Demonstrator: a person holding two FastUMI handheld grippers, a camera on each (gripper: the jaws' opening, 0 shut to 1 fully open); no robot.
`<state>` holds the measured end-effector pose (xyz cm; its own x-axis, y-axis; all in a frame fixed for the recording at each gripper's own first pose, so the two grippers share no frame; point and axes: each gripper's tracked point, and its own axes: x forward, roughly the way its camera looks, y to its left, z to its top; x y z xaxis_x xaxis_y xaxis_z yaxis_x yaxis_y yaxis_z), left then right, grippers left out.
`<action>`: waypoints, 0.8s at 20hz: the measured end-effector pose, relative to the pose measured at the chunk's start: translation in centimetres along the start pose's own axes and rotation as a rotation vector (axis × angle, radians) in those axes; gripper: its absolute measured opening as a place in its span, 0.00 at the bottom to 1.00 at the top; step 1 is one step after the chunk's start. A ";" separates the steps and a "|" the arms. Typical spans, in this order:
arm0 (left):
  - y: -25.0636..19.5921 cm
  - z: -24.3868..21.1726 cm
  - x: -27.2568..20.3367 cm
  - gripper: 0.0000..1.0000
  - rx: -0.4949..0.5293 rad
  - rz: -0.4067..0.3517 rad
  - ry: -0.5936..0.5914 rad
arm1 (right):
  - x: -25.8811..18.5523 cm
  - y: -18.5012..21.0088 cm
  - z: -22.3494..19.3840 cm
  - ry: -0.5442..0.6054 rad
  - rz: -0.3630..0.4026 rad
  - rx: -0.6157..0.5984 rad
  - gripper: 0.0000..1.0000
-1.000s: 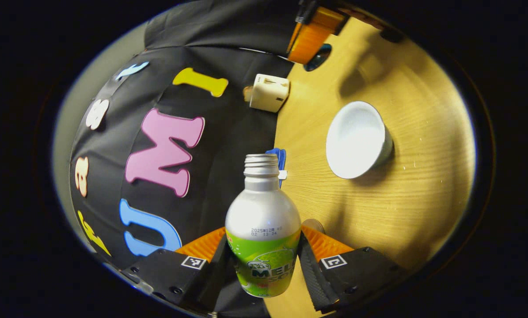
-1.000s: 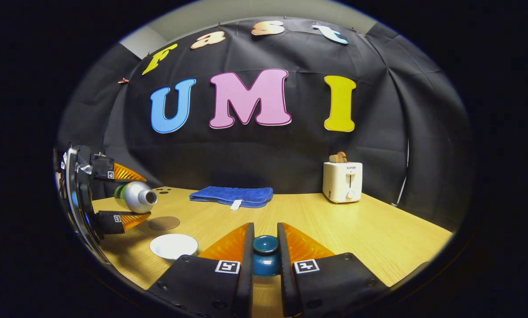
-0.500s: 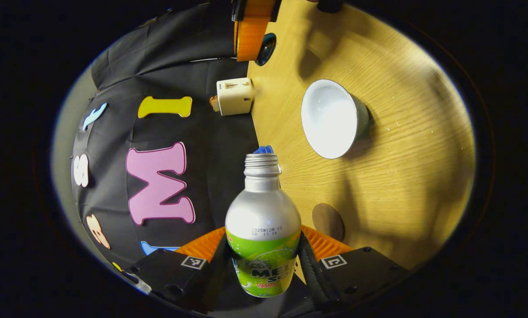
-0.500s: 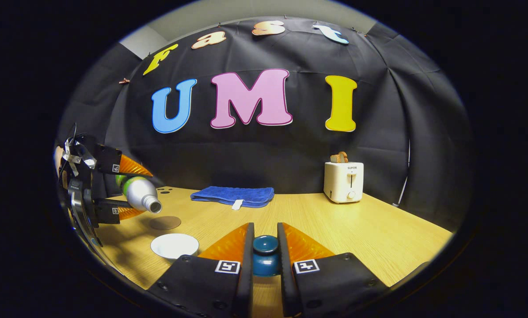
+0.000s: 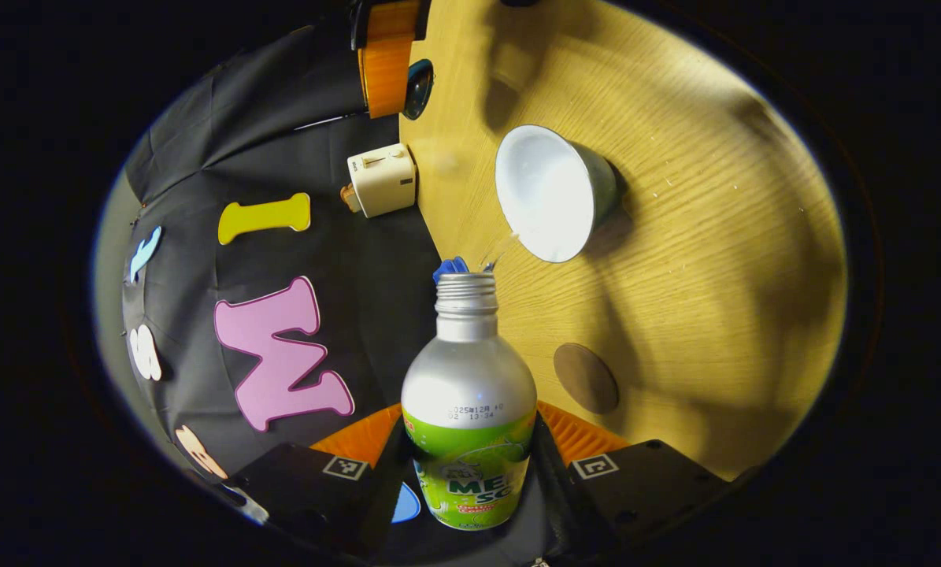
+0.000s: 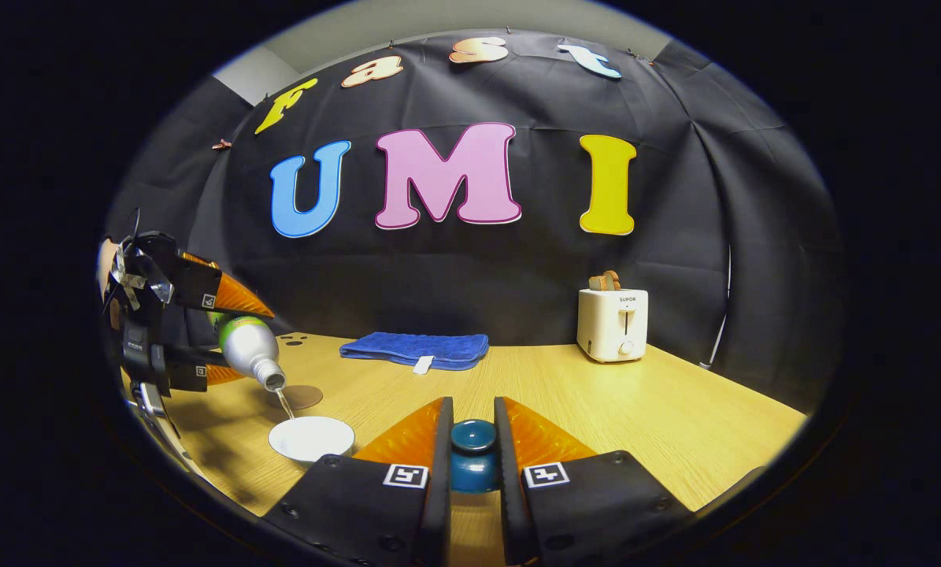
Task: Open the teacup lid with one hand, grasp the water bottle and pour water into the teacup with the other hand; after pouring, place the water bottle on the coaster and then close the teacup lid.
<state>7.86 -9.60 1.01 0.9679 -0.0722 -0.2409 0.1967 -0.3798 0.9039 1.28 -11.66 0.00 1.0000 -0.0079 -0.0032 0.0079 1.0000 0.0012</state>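
— Both grippers first. What is the left gripper [image 5: 470,465] doing?

— Pinching the water bottle [image 5: 468,402]: each finger presses a side of its green-labelled lower body, with the silver shoulder and open threaded neck pointing forward, away from the gripper. The right gripper [image 6: 472,461] is pressed onto the dark blue teacup lid [image 6: 472,450], one finger on each side of its knob, holding it above the table [image 6: 659,409].

— Where is the teacup?

— In the left gripper view the white teacup [image 5: 553,193] sits ahead of the bottle's mouth and a little to the right, uncovered, on the wooden table. A thin thread of water [image 5: 501,248] runs from the neck toward its rim.

— Does the right gripper view add anything?

— Yes — it gives the side-on picture. Far to that gripper's left, the left gripper [image 6: 226,335] holds the water bottle [image 6: 250,350] tipped mouth-down above the teacup [image 6: 311,437], and the water [image 6: 284,403] falls as a thin stream into it. How full the cup is cannot be told from either view.

— And the coaster?

— A round brown coaster [image 5: 586,378] lies on the table just ahead-right of the left gripper's fingers, nearer than the cup. Seen from the right gripper, the coaster [image 6: 301,396] lies just beyond the teacup.

— Farther out?

— A folded blue cloth [image 6: 415,349] straight ahead of the right gripper by the wall, and a white toaster [image 6: 612,323] off to its right. The left gripper view catches the toaster [image 5: 381,179] too, and the right gripper [image 5: 387,59] with the lid at the top edge.
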 end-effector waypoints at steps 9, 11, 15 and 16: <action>1.2 0.0 -0.3 0.79 0.108 0.002 0.005 | 0.0 0.0 0.0 0.000 0.000 0.000 0.30; 1.4 0.0 -0.3 0.79 0.133 -0.001 0.004 | 0.0 0.0 0.0 0.000 0.000 0.000 0.30; 2.4 0.4 -0.6 0.79 0.203 0.007 -0.002 | 0.0 0.1 -0.1 0.001 0.010 0.000 0.30; 2.7 0.5 -0.7 0.79 0.223 0.017 -0.005 | 0.1 0.1 -0.1 0.002 0.014 0.001 0.30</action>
<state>7.66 -11.06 3.43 0.9697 -0.0849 -0.2289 0.1405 -0.5727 0.8076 1.34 -11.52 -0.09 1.0000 0.0063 -0.0048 -0.0063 1.0000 0.0020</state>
